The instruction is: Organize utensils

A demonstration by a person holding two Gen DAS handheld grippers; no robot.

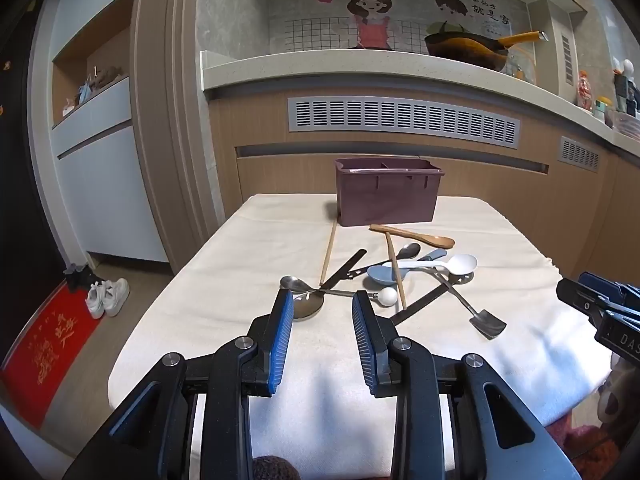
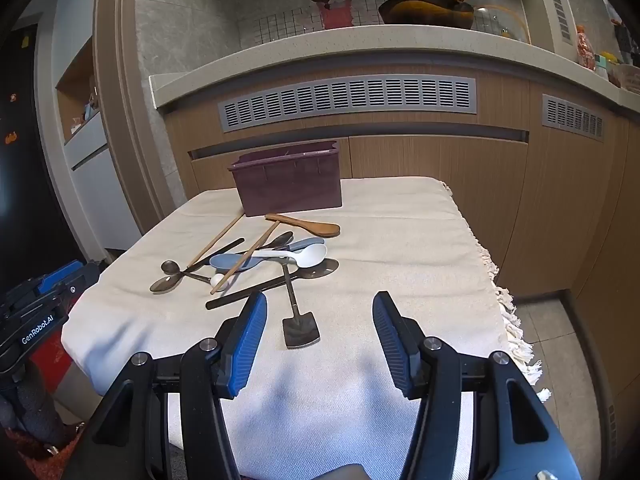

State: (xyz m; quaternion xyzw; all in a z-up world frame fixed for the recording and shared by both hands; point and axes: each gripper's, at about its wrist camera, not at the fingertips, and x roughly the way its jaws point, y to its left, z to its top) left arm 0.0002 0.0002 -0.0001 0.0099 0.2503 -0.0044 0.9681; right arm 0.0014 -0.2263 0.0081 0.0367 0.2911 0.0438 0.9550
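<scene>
— Blue-padded, my left gripper (image 1: 320, 300) and right gripper (image 2: 318, 306) both gape with nothing between the pads.

— And the utensils?

— Jumbled metal, wooden and plastic spoons (image 1: 400, 268) lie just ahead on the cream cloth (image 2: 400, 240); beyond them stands the purple plastic caddy (image 1: 386, 196).

A home kitchen. A pale stone counter (image 1: 360, 65) runs along the far wall above wood-grain cabinets (image 1: 256, 128) with grey vent grilles (image 1: 404, 119). A dark wok with a yellow handle (image 1: 468, 49) sits on it, far right, before a cartoon wall sticker of a couple (image 1: 370, 16). On the floor at left, white sneakers (image 1: 107, 297) stand beside a red doormat (image 1: 44, 354).
</scene>
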